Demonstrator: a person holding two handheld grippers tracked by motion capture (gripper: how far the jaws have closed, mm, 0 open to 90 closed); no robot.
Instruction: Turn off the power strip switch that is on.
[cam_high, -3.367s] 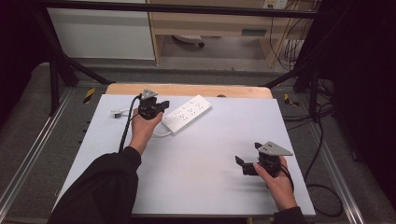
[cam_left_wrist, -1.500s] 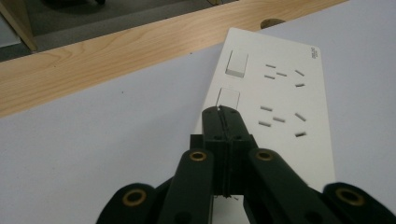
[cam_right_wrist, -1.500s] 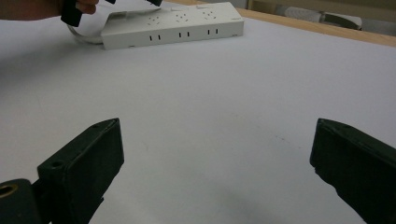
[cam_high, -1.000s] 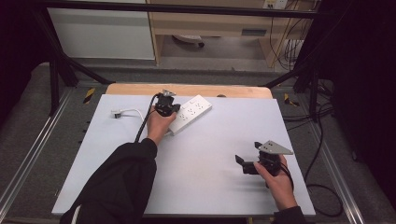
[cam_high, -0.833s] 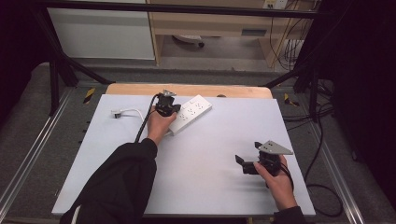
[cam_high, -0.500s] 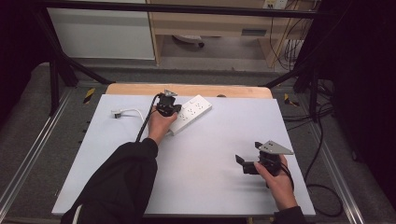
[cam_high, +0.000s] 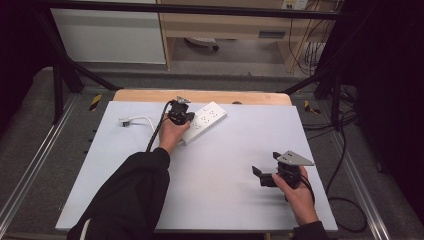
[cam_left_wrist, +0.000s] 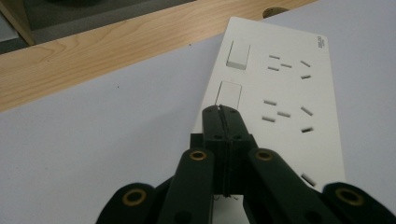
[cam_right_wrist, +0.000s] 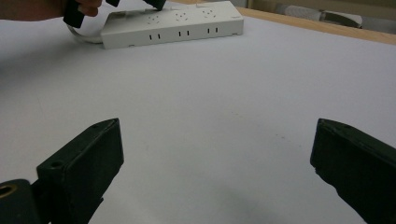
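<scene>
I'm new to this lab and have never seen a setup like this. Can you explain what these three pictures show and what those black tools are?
A person sits at a white table and holds a hand-operated gripper in each hand. One picture comes from a camera above the table. The other two come from cameras that ride on the grippers and look along their black jaws.

The left gripper has its jaws shut with nothing between them. Its tip sits over a switch on a white power strip and looks to be pressing it.

The right gripper rests near the table's front edge with its jaws wide open and holds nothing.

A white cable with a plug lies left of the strip.
</scene>
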